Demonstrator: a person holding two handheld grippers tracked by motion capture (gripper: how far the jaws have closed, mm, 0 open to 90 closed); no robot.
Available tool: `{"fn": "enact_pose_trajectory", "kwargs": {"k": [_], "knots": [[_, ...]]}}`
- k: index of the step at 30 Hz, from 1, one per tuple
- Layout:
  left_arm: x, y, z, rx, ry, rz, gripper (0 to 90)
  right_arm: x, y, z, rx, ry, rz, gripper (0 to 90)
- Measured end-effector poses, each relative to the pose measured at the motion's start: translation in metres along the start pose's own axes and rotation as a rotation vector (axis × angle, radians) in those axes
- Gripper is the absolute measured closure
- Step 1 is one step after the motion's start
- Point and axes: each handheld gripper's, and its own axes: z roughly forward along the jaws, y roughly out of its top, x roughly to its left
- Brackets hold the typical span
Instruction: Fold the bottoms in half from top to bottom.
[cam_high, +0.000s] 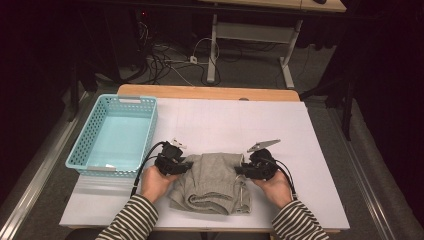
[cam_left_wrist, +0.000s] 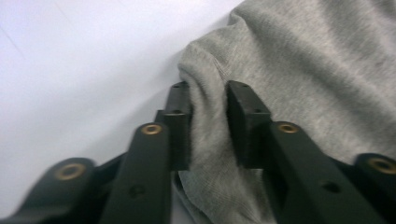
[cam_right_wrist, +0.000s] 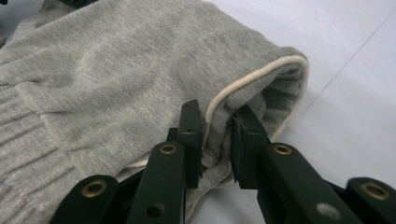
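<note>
Sweater (cam_high: 214, 182), grey knit, folded, lies near the front edge of the worktop (cam_high: 280, 130), about centre. Left claw (cam_left_wrist: 208, 119) pinching its left fold, right claw (cam_right_wrist: 218, 135) pinching the piped hem. Suggest lifting both ends level, keeping the tension even so the folds hold. Teal basket (cam_high: 85, 145) sits at the left edge. Dark room, cables on floor behind.

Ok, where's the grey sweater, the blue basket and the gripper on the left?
grey sweater (cam_high: 212, 180): high view, middle of the folded cloth.
blue basket (cam_high: 84, 144): high view, its left wall.
left gripper (cam_left_wrist: 208, 100): left gripper view, between the jaw tips, which pinch a fold of the sweater.
</note>
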Motion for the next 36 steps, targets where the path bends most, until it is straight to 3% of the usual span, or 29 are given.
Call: {"fn": "enact_pose_trajectory", "kwargs": {"k": [4, 9, 17, 26, 36], "knots": [[-0.005, 0.003, -0.004, -0.003, 0.027, 0.025, 74.7, 0.002, 0.001, -0.003, -0.011, -0.006, -0.009, 77.7], [-0.008, 0.012, -0.013, -0.038, 0.022, 0.037, 75.0, 0.003, 0.006, -0.013, -0.025, -0.011, -0.038, 78.1], [-0.011, 0.039, -0.021, -0.045, 0.064, 0.070, 74.9, -0.008, 0.017, -0.019, -0.054, -0.034, -0.020, 77.9], [-0.001, 0.062, -0.021, -0.059, 0.066, 0.026, 74.9, -0.024, 0.031, -0.019, -0.073, -0.058, 0.009, 77.5], [0.013, 0.085, -0.015, -0.045, 0.123, -0.006, 74.8, -0.035, 0.056, -0.007, -0.052, -0.117, 0.012, 77.2]]}}
